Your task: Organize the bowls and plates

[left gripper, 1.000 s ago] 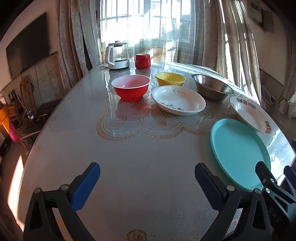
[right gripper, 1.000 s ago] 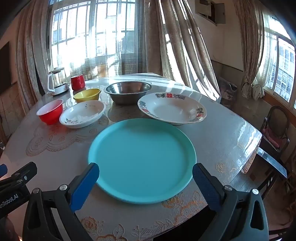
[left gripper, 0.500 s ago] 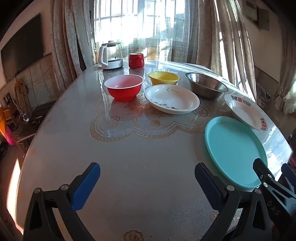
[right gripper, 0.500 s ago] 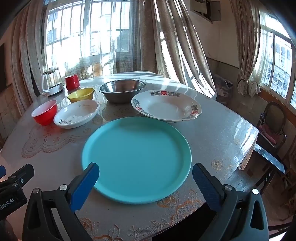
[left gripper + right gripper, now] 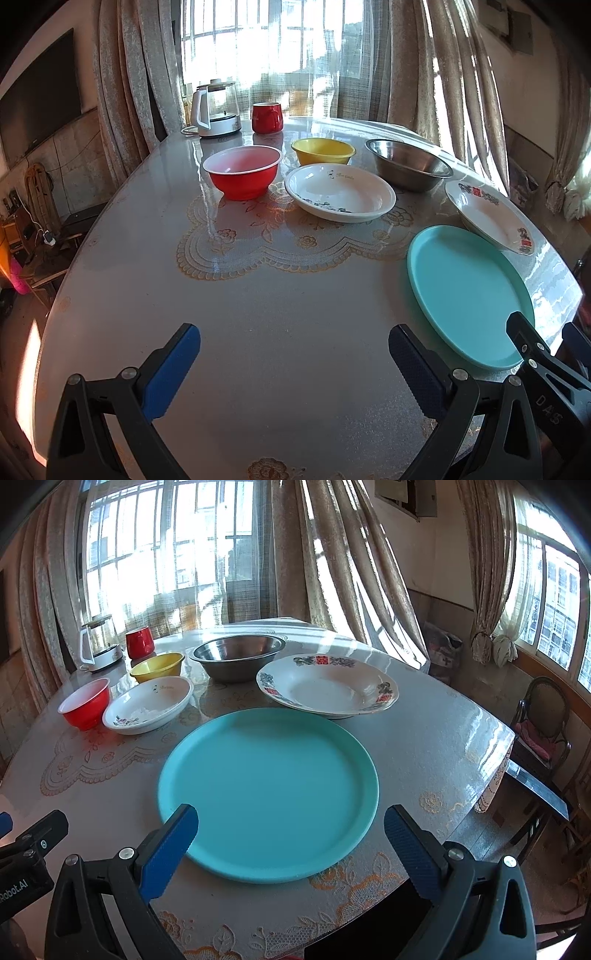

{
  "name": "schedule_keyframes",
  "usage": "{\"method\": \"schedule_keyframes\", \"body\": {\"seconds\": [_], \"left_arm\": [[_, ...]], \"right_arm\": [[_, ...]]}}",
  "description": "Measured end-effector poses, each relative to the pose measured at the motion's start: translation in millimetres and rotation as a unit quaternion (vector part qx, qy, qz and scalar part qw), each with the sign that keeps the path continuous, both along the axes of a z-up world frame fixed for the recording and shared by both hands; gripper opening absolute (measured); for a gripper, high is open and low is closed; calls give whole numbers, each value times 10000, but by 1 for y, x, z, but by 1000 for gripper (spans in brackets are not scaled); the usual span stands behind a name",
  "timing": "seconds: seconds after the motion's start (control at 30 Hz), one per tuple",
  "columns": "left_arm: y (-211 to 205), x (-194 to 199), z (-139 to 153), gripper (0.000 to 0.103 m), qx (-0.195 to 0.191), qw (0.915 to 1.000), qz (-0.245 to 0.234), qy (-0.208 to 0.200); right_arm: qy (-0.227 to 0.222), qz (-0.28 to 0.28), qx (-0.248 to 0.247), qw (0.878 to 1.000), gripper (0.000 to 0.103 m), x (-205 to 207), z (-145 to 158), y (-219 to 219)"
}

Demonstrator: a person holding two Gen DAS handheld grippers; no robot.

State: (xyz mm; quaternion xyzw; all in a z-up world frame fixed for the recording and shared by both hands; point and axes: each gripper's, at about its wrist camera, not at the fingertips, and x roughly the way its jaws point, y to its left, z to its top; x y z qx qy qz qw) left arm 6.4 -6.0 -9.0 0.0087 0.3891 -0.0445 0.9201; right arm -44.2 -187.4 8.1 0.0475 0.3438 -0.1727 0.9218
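Six dishes lie unstacked, nothing sorted yet: teal plate (image 5: 268,794) at 12 o'clock before right gripper (image 5: 290,843), bowls toward 11; left gripper (image 5: 293,369) likewise spread, empty.

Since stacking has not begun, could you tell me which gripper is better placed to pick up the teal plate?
Right. The right gripper is open at the teal plate's near rim; the left gripper, also open, faces bare table.
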Motion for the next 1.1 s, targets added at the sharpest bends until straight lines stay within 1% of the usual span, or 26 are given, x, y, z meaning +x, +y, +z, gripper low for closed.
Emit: {"method": "schedule_keyframes", "body": {"seconds": [0.4, 1.1], "left_arm": [[-2, 1, 2, 103, -8, 9999, -164, 42], [-6, 6, 1, 103, 6, 9996, -238, 126]], "right_arm": [[29, 5, 18, 10000, 103, 0, -1, 0], [40, 35, -29, 10000, 103, 1, 0, 0]]}}
